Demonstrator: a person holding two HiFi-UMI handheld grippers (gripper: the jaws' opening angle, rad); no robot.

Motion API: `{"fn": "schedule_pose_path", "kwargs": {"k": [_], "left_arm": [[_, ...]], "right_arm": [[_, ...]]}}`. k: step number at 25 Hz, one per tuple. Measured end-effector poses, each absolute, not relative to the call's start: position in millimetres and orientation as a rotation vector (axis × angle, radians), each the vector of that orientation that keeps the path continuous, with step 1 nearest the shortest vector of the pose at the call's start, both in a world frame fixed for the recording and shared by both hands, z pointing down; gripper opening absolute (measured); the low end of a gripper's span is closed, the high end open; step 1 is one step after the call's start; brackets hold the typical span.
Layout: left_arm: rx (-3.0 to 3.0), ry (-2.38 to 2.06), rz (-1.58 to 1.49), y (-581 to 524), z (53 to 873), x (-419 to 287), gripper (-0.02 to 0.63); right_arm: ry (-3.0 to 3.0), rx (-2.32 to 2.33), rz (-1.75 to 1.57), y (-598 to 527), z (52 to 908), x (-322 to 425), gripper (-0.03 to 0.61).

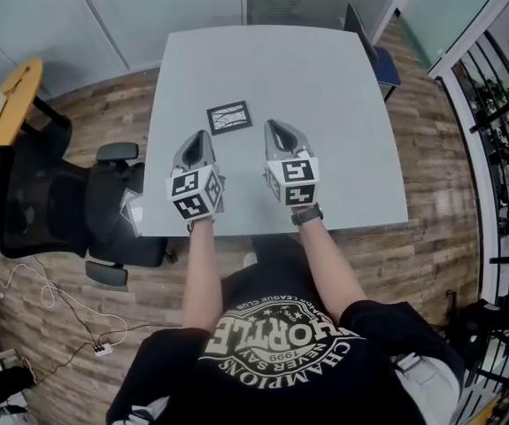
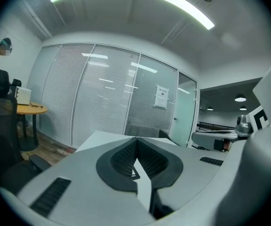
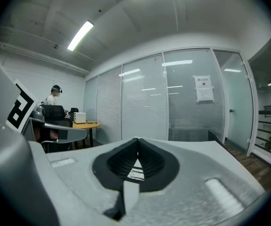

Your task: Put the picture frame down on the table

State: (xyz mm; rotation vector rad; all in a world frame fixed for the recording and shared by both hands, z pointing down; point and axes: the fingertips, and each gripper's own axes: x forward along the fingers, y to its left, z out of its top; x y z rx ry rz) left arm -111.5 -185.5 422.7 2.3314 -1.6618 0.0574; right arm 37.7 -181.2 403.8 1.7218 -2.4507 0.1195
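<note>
A small black picture frame (image 1: 229, 118) lies flat on the grey table (image 1: 325, 87), just beyond both grippers. My left gripper (image 1: 203, 136) hovers near the table's front, its jaws closed tip to tip with nothing between them; its tips (image 2: 136, 139) meet in the left gripper view. My right gripper (image 1: 272, 126) sits beside it to the right, also shut and empty, and its tips (image 3: 136, 140) touch in the right gripper view. A sliver of the picture frame (image 3: 134, 172) shows through the right jaws' gap.
A black office chair (image 1: 50, 206) stands at the table's left front corner. A round wooden table (image 1: 15, 100) is further left. A blue chair (image 1: 380, 60) sits at the far right side. Railings (image 1: 502, 131) run along the right.
</note>
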Motion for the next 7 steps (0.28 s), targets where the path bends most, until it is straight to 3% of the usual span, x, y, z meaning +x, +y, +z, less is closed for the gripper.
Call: {"fn": "schedule_pose_path", "kwargs": {"k": [7], "left_arm": [[2.323,-1.645,0.073,-239,429,-90,0.006]], "right_arm": [[-2.43,1.705,0.148,-224,415,55,-0.002]]}}
